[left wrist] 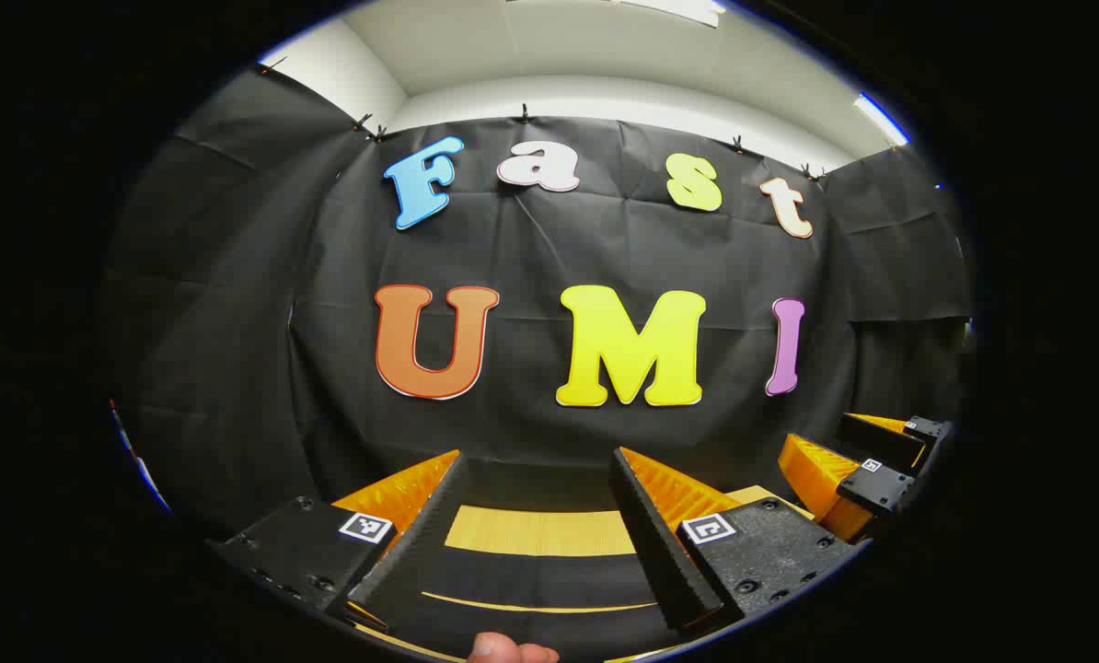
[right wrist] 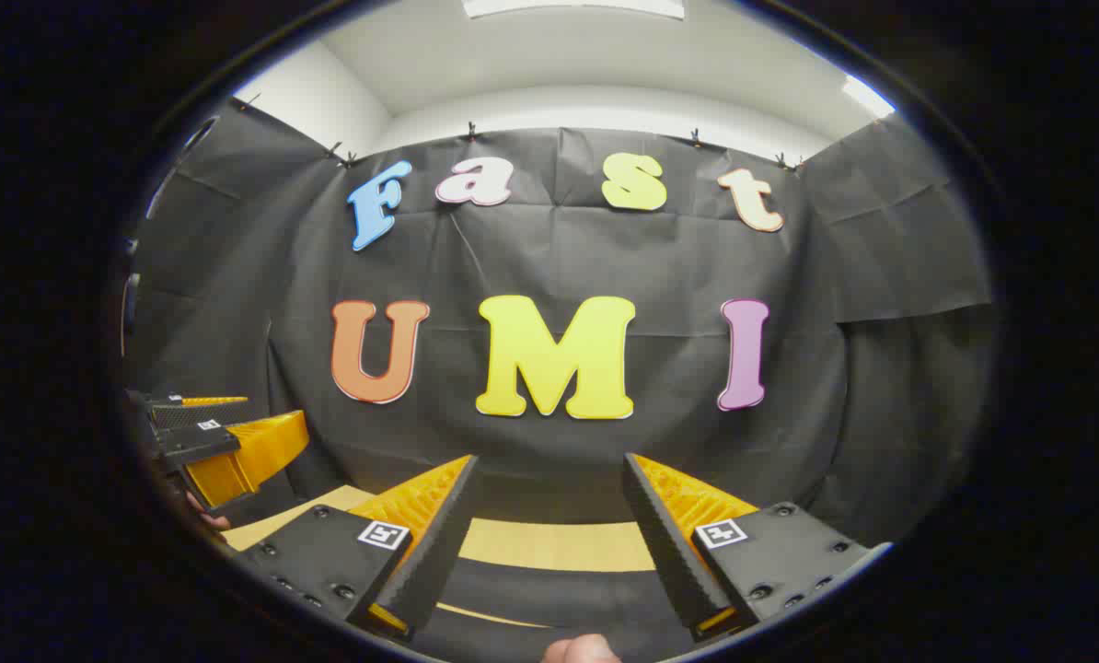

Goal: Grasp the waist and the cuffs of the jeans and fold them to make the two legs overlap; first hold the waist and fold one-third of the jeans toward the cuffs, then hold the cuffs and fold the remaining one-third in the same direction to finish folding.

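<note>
Two hand-held grippers are facing the black cloth booth wall [left wrist: 549, 267], both raised above a pale wooden table [left wrist: 540, 531] that is showing as a strip at 6 o'clock. In the left gripper view, the left gripper [left wrist: 540, 479], with black ridged pads backed by orange ribbed plastic, is holding its two fingers well apart, with nothing between them; a fingertip [left wrist: 503, 649] is peeking in at 6 o'clock, and the right gripper [left wrist: 867, 465] is appearing at 4 o'clock, just beside. In the right gripper view, the right gripper [right wrist: 549, 483] is likewise standing with its fingers spread and gripping nothing, while the left gripper [right wrist: 223, 442] is showing at 8 o'clock. A white ceiling [right wrist: 568, 55] with light panels is running along 12 o'clock. Where the jeans are lying cannot be told from these views.
</note>
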The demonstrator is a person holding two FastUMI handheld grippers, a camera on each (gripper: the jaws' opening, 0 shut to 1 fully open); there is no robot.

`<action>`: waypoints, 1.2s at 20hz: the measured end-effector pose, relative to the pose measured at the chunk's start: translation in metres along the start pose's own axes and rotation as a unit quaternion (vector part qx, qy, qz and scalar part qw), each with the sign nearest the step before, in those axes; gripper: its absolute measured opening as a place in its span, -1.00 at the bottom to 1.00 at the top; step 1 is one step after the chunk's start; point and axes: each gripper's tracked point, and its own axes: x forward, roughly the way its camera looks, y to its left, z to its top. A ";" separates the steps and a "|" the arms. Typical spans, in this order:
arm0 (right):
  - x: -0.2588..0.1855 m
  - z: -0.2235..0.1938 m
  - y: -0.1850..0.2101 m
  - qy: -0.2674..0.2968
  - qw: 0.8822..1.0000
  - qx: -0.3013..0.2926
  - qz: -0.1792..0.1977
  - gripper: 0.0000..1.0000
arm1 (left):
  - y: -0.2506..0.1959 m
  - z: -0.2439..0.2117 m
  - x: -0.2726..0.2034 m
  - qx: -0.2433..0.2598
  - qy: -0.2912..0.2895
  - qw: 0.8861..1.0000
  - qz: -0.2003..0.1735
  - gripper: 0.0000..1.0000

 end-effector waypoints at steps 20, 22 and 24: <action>-0.005 -0.006 -0.045 0.006 0.999 0.001 -0.031 0.90 | -0.001 -0.017 0.008 -0.009 0.014 1.000 0.003 0.96; -0.004 -0.010 -0.060 0.011 0.999 0.003 -0.042 0.89 | 0.000 -0.021 0.011 -0.007 0.019 1.000 0.008 0.96; -0.003 -0.015 -0.075 0.015 0.999 0.002 -0.050 0.90 | 0.000 -0.026 0.014 -0.007 0.025 1.000 0.013 0.96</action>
